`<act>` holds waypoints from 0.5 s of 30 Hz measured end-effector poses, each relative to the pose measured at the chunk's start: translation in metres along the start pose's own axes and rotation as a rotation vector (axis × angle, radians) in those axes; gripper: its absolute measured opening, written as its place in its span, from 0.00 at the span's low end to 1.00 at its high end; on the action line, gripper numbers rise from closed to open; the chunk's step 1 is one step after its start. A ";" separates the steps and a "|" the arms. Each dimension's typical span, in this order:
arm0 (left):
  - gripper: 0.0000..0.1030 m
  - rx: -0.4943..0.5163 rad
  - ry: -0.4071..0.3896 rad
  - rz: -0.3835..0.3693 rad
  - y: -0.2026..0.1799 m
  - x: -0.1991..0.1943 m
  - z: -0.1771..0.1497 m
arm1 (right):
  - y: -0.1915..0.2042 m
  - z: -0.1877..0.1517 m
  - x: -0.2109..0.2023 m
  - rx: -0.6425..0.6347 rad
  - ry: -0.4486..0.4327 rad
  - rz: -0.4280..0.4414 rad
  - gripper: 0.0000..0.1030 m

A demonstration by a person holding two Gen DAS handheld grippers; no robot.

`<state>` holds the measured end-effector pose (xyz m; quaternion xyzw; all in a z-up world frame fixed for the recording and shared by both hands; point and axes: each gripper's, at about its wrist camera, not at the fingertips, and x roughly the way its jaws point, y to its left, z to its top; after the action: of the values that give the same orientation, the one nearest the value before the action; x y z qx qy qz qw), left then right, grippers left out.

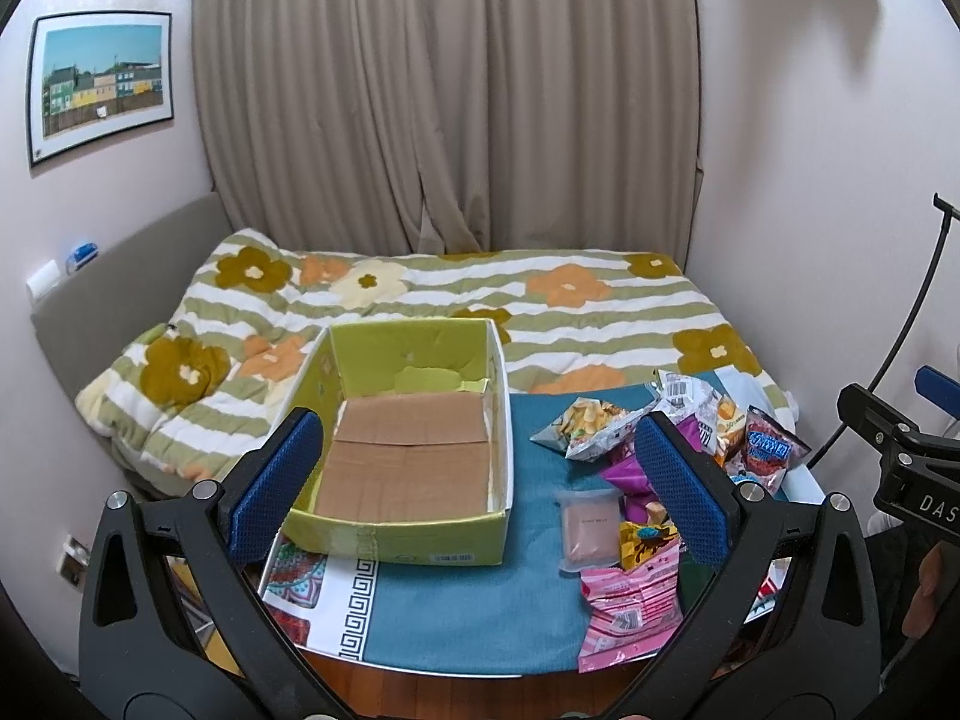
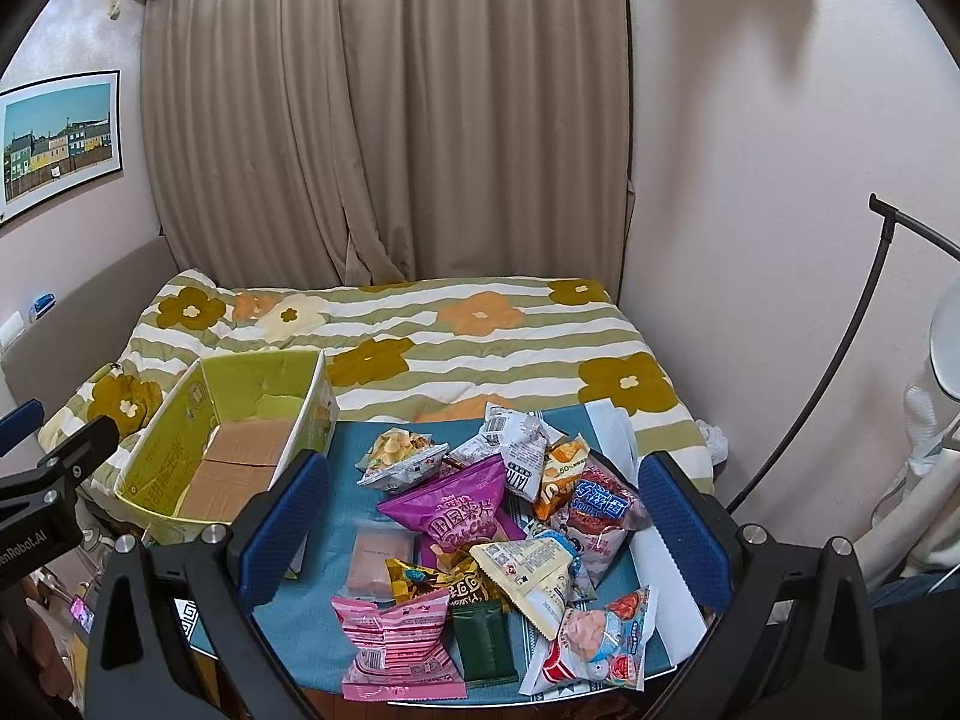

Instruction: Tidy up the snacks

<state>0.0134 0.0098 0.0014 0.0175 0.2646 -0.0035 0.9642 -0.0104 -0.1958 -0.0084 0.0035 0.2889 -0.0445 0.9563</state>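
An empty green cardboard box (image 1: 420,540) (image 2: 150,480) with a brown floor stands on the left of a blue-clothed table (image 1: 468,606) (image 2: 342,468). A heap of snack packets lies to its right: a purple chip bag (image 2: 462,507), a pink packet (image 2: 396,642) (image 1: 630,600), a dark green bar (image 2: 486,639), a silver crisp bag (image 1: 585,423) (image 2: 399,456) and several more. My left gripper (image 1: 480,492) hovers open above the box and table. Over the snack heap my right gripper (image 2: 483,531) is open too, holding nothing.
A bed with a flowered striped quilt (image 1: 480,300) (image 2: 420,336) lies behind the table, with beige curtains (image 1: 444,96) beyond. A black curved stand (image 2: 840,360) rises at the right by the wall. The table's near edge (image 1: 480,669) meets wooden floor.
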 end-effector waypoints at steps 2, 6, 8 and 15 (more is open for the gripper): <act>1.00 0.000 0.000 0.001 0.001 0.000 0.000 | -0.001 0.000 0.000 0.000 0.001 0.001 1.00; 1.00 -0.002 -0.005 0.002 0.003 -0.003 -0.001 | -0.001 0.000 0.000 0.001 0.000 0.001 1.00; 1.00 -0.002 -0.005 0.001 0.003 -0.004 0.000 | 0.001 0.000 0.000 0.001 -0.001 0.000 1.00; 1.00 -0.002 -0.004 0.001 0.003 -0.003 0.000 | -0.001 -0.001 0.000 0.002 -0.001 0.001 1.00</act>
<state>0.0104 0.0129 0.0030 0.0167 0.2625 -0.0030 0.9648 -0.0111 -0.1970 -0.0087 0.0044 0.2882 -0.0440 0.9565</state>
